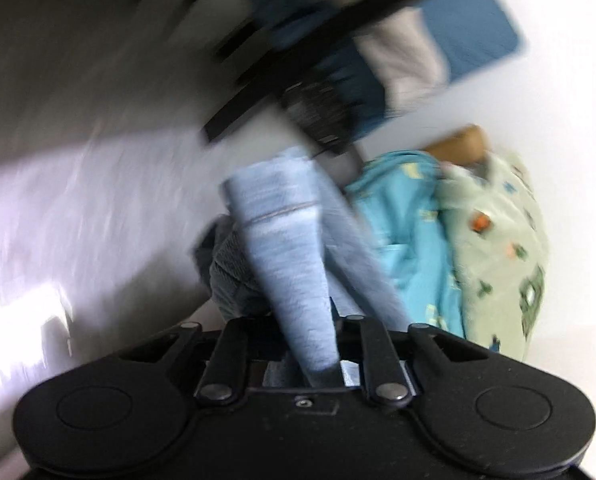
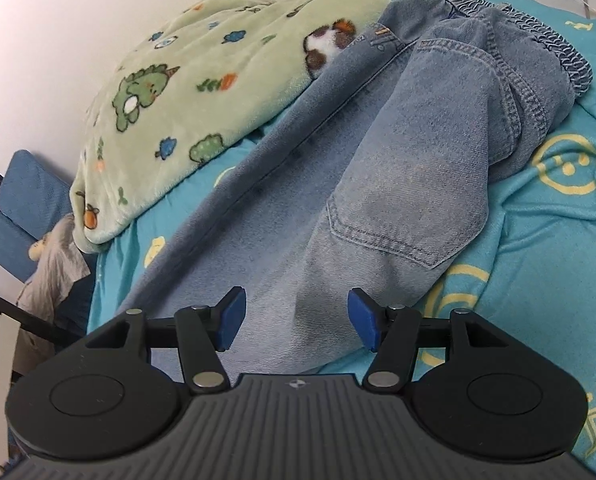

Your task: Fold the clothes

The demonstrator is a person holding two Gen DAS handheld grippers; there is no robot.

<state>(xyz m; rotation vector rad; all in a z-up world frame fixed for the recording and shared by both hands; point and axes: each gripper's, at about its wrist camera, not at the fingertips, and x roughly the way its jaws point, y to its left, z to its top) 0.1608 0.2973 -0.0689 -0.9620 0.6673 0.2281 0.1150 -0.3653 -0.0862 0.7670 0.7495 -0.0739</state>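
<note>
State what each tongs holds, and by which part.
Left tongs pinch a bunched fold of the jeans; which part is too blurred to tell. Right tongs are open, holding nothing.

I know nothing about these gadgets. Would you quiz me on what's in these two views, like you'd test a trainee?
1. True or false: the right gripper has its jaws apart, over the jeans.
2. What does the left gripper clamp? A) the green blanket B) pale blue denim fabric C) nothing
3. Fill in: the turquoise sheet is printed with yellow ____ faces.

Key: 1 true; 2 B; 3 smiley.
</note>
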